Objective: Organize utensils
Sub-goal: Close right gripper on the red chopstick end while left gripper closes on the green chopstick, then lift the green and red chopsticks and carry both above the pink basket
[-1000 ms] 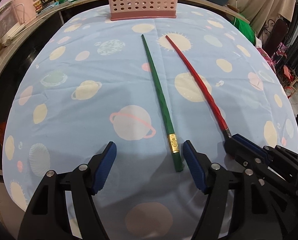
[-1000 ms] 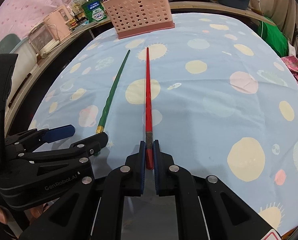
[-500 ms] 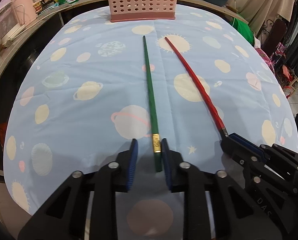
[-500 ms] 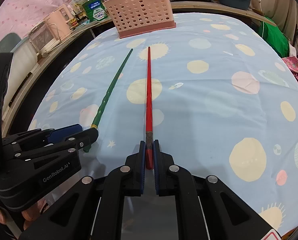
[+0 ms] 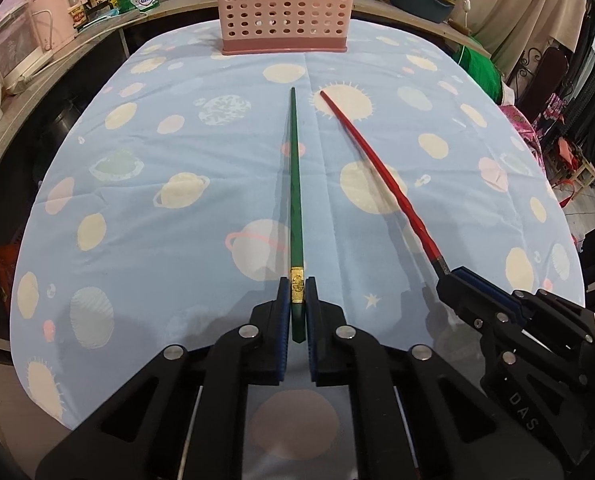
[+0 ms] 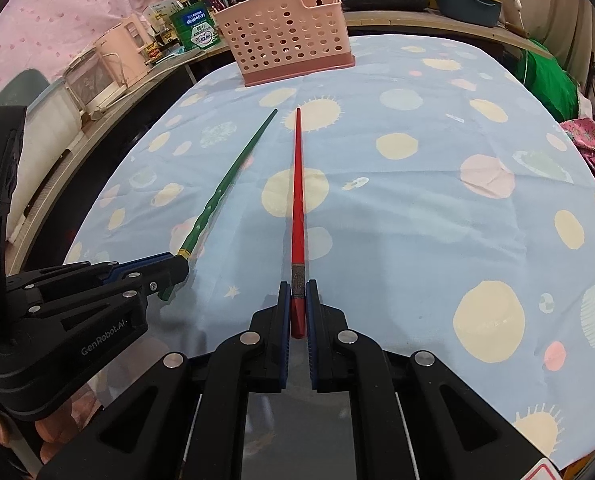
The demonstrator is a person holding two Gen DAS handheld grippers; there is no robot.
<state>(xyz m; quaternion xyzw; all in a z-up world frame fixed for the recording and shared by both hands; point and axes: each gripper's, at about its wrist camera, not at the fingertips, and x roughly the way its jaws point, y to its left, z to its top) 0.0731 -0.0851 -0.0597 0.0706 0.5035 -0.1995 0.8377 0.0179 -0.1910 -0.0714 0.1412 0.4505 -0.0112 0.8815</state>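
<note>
A: What differs from a second ago?

B: The left gripper (image 5: 297, 308) had its jaws spread wide, with the green chopstick (image 5: 296, 208) lying just inside the right-hand pad. Now they are closing, and the blue pads press on its thick end, right at the gold band. The chopstick has swung too: it leaned toward the upper left of the left wrist view, and now it runs almost straight up the middle of the frame.

A: And the other side?

B: The right gripper (image 6: 297, 308) is unchanged, jaws closed on the butt of the red chopstick (image 6: 297, 200), just behind its grey band.

A: Which way do they point?

B: In each gripper's own view its chopstick runs lengthwise up the centre, thin tip toward the pink basket (image 5: 283, 8) at the top of the frame, thick end at the bottom between the pads. In the left wrist view the red one slants from lower right to upper centre; in the right wrist view the green one slants from lower left to upper centre.

A: Where are they?

B: Over the blue planet-print cloth (image 5: 157, 240) on the surface; the basket stands at its far edge, well apart from both tips.
</note>
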